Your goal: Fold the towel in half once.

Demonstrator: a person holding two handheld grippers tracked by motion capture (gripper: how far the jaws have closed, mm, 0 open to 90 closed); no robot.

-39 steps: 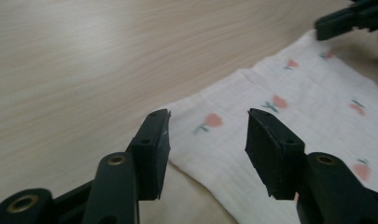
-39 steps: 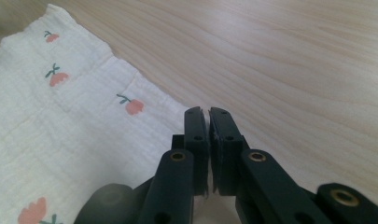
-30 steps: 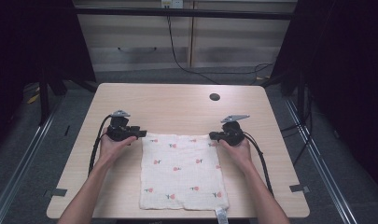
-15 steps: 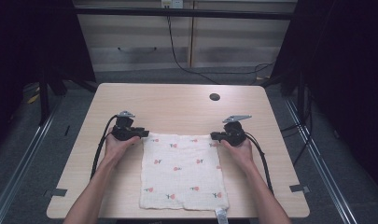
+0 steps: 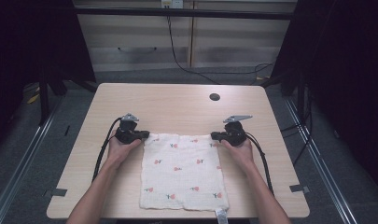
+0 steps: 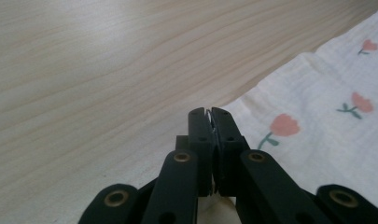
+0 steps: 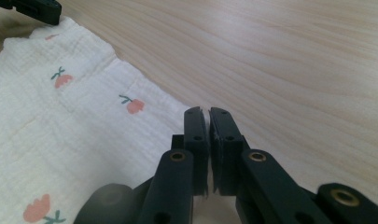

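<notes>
A white cloth (image 5: 183,171) printed with small pink tulips is spread flat on the wooden table (image 5: 177,105). Its two far corners are pinched, one between the closed jaws of the left gripper (image 5: 143,136) and the other by the right gripper (image 5: 216,136).

Cloth (image 5: 183,170): cream white, printed with scattered pink tulips on green stems. Table (image 5: 177,105): pale wood grain. Both grippers (image 5: 143,135) (image 5: 215,136): black, with brass-coloured rivets.

We find the cloth (image 5: 184,172) flat on the tabletop (image 5: 177,105), between left claw (image 5: 144,135) and right claw (image 5: 215,136), one at each far corner.
</notes>
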